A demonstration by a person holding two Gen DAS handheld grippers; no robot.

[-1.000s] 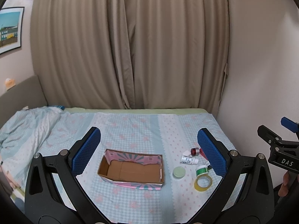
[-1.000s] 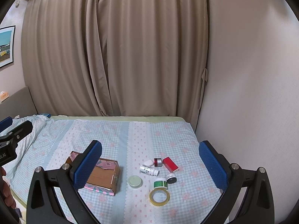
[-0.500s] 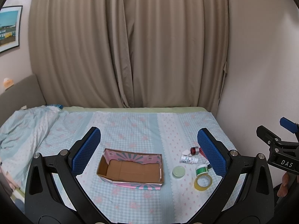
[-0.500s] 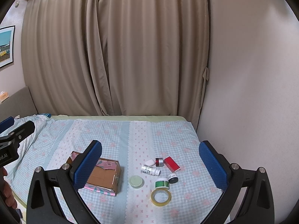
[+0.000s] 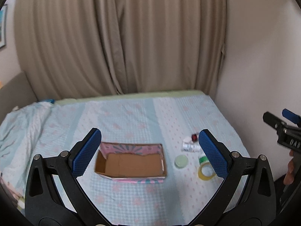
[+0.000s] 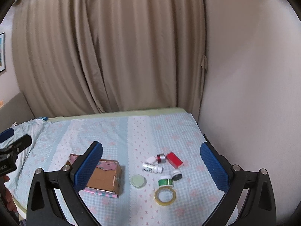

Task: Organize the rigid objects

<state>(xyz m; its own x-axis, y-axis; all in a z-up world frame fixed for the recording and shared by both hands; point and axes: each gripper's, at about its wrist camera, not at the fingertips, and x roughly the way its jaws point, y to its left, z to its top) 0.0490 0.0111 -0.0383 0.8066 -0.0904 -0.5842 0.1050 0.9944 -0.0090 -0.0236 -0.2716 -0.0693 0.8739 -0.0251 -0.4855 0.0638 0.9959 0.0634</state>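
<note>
An open cardboard box (image 5: 131,162) with pink patterned sides lies on the bed; it also shows in the right wrist view (image 6: 105,177). To its right lie small items: a yellow tape roll (image 6: 165,196), a green-labelled jar (image 6: 165,181), a pale green lid (image 6: 138,181), a white bottle (image 6: 152,168), a red box (image 6: 174,160), a red-and-silver tin (image 6: 161,158) and a black-capped jar (image 6: 176,175). My left gripper (image 5: 150,152) is open and empty above the box. My right gripper (image 6: 152,163) is open and empty above the items.
The bed has a light blue checked sheet (image 5: 131,116) with a crumpled blanket (image 5: 17,124) at the left. Beige curtains (image 6: 112,56) hang behind, and a white wall (image 6: 244,94) borders the bed's right edge.
Both views have shifted slightly lower and closer to the bed; the box and items sit a little higher in frame. Both grippers stay open.
</note>
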